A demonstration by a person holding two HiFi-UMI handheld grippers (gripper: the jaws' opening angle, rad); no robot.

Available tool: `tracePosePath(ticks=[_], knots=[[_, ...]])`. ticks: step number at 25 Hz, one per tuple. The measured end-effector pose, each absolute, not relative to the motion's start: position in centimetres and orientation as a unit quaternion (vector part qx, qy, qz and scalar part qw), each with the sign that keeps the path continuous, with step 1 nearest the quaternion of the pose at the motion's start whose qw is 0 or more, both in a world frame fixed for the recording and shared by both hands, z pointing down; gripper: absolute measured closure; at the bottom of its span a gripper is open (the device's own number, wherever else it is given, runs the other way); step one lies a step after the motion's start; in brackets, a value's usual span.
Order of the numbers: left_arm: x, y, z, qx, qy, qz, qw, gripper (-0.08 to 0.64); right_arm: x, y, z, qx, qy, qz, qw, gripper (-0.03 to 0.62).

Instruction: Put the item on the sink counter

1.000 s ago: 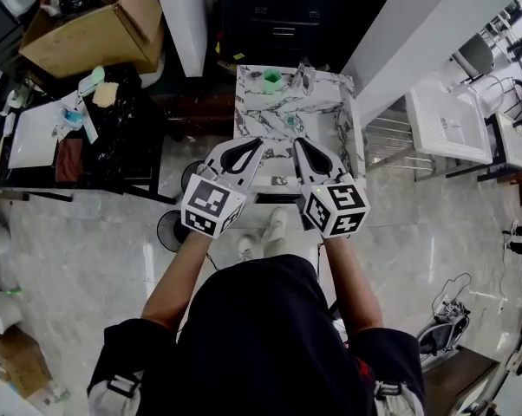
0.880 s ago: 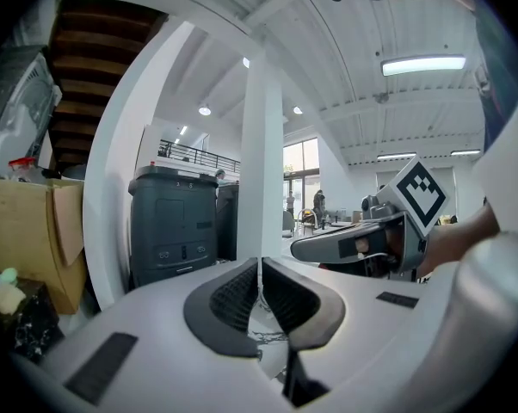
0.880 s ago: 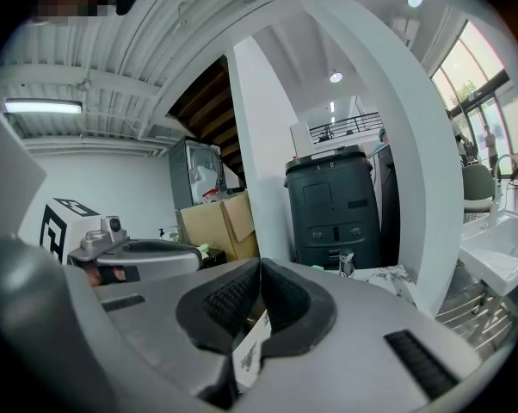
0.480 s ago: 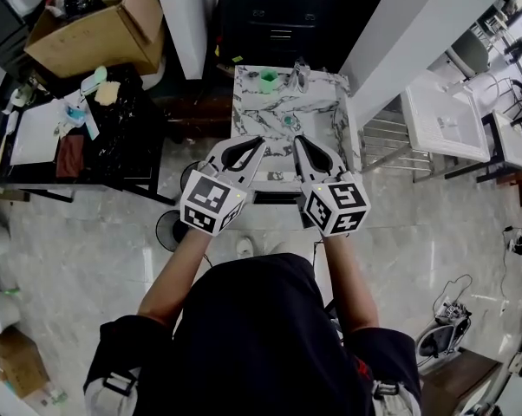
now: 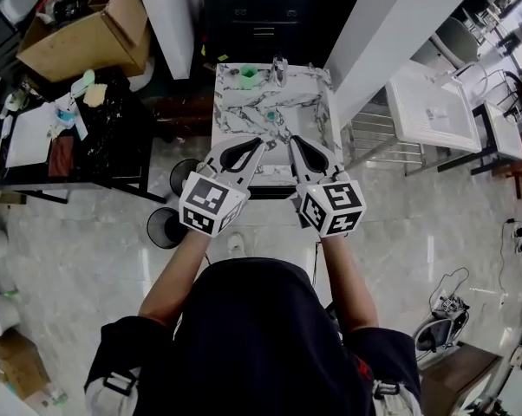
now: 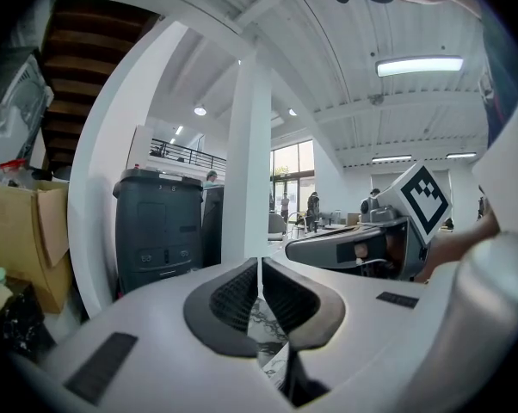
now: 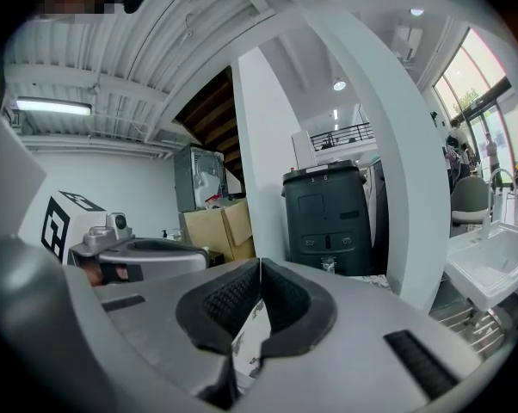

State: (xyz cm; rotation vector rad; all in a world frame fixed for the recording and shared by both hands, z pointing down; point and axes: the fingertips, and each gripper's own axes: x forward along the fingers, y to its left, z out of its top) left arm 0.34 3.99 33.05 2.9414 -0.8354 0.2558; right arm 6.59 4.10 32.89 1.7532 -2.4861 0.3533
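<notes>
The marble sink counter [image 5: 231,111] stands ahead of me, below both grippers in the head view. A green cup [image 5: 248,78] sits at its back edge beside the faucet [image 5: 278,68]. My left gripper [image 5: 261,144] and right gripper [image 5: 290,141] hover side by side over the counter's near edge. Both are shut, their pads meeting with nothing between them. The shut jaws show in the left gripper view [image 6: 260,269] and the right gripper view [image 7: 260,269], with marble glimpsed beneath.
A dark cabinet [image 5: 261,16] stands behind the counter and a white pillar [image 5: 382,33] to its right. A cluttered black table [image 5: 70,137] and a cardboard box [image 5: 88,33] lie left. A white basin [image 5: 434,115] is right. Two round stools [image 5: 166,226] stand near the counter.
The counter has slid up and left in the head view and looks smaller. Both grippers keep the same shut pose side by side.
</notes>
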Motion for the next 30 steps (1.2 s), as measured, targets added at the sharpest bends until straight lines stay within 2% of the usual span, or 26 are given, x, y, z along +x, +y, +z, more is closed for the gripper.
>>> tracePosePath(ticks=[30], knots=[[0.1, 9.6, 33.4, 0.95, -0.295, 0.082, 0.056, 0.533, 6.3, 9.3, 32.9, 0.547, -0.829, 0.113, 0.04, 0.558]])
